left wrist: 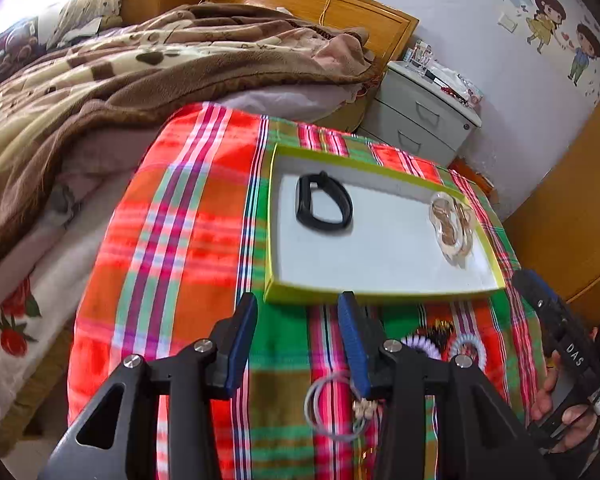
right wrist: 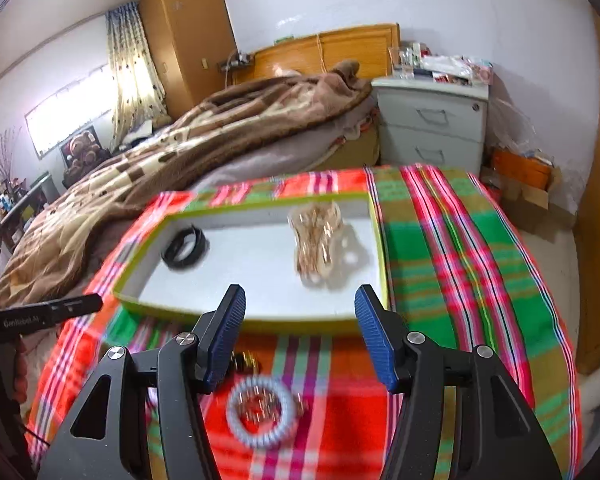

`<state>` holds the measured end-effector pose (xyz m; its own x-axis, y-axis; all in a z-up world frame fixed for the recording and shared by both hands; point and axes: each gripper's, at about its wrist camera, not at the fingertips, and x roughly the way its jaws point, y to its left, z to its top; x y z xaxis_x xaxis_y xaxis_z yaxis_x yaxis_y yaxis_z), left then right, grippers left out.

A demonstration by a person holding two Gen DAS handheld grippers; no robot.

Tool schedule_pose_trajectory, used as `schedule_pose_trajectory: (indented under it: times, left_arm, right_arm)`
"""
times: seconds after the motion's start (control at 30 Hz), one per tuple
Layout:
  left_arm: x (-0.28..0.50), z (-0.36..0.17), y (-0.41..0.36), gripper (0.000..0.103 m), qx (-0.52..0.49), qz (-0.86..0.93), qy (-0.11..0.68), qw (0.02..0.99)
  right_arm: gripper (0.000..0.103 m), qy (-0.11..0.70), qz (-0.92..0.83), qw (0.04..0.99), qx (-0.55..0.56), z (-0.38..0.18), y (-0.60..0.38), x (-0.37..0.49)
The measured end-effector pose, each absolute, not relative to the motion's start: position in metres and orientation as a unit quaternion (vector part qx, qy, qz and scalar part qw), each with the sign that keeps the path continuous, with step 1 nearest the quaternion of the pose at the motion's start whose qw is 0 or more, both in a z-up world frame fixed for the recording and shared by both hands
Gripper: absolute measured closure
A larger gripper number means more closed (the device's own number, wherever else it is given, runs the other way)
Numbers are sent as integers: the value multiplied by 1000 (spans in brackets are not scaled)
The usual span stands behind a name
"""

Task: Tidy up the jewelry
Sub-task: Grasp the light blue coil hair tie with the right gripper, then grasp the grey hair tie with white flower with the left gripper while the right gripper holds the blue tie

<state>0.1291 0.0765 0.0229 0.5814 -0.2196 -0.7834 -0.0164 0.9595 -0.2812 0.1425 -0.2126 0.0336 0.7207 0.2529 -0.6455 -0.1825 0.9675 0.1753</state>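
Holding a black band and bagged bracelets, the tray (both grippers released).

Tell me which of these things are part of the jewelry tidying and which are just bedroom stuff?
Part of the job:
- green-rimmed tray
- black wristband
- clear packet of gold jewelry
- pale blue spiral hair tie
- thin ring bangles

Just lying about:
- brown blanket
- grey bedside cabinet
- wall stickers
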Motion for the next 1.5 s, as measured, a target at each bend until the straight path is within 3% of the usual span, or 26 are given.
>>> schedule_pose_trajectory:
  times: [0.27,0.37,0.5,0.7,1.1,1.5]
  left_arm:
    - [98,14,79,59,-129,-83,448,881]
    - [88,11,77,52,-116,-83,448,883]
    - [81,8,78,52,-115,-87,458,877]
    - [71,-2,87,52,-142,-93,475,863]
    - [61,-10,84,52,-143,-101,494,851]
    - [70,-10,76,53,-135,-99,495,853]
  right_arm:
    - [45,392,108,912,56,12,-219,117]
    - [45,396,113,910,50,7,-217,109]
    - [45,407,124,903,51,1,-213,106]
    - [57,424,133,894,53,-7,-209,109]
    - [92,437,141,886,61,-14,-206,110]
    - [93,404,159,893,119,0,-222,101]
